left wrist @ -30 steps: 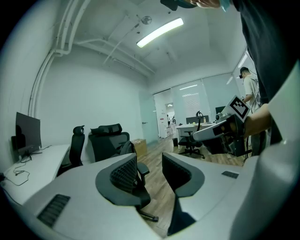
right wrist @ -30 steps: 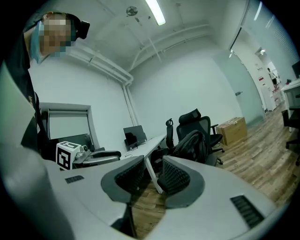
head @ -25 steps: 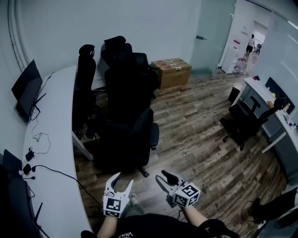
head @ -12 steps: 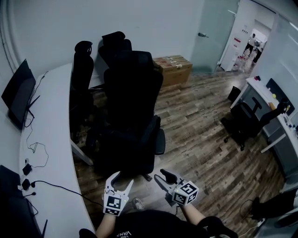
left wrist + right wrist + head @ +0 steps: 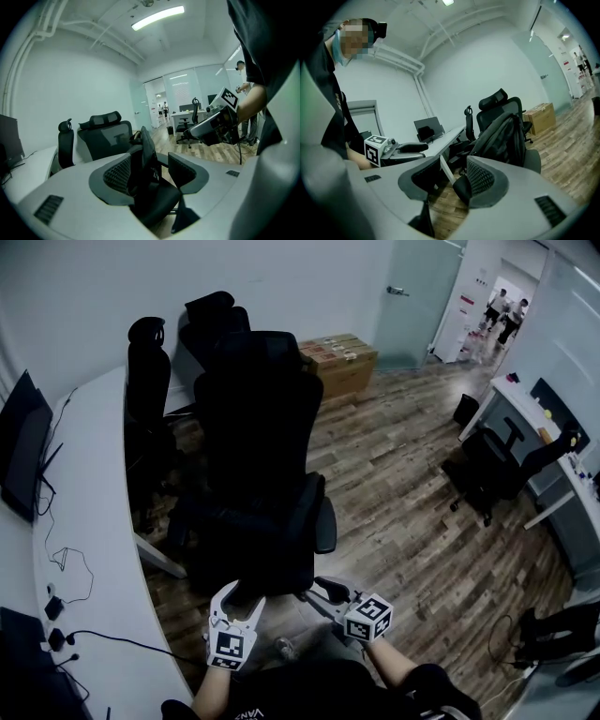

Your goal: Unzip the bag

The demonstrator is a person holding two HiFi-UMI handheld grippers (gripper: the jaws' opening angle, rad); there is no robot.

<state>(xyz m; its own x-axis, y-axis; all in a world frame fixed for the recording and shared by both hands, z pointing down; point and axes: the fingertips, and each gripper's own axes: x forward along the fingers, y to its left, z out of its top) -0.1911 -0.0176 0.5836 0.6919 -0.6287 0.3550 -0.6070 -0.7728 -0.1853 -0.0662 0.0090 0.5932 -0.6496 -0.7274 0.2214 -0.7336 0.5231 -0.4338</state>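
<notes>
In an office with a plank floor (image 5: 403, 493), the dark bag (image 5: 505, 137) leans on a black chair (image 5: 533, 161) at twelve o'clock from the left gripper (image 5: 240, 600) and right gripper (image 5: 323, 593), whose empty jaws, just opening, stand spread: the approach, I judge, and next comes finding the zip pull.

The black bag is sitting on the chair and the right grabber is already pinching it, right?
Not quite. The bag does sit on the chair, but the right gripper isn't pinching it. The right gripper view shows its jaws apart, having just been opening, with nothing between them and the bag further off.
</notes>
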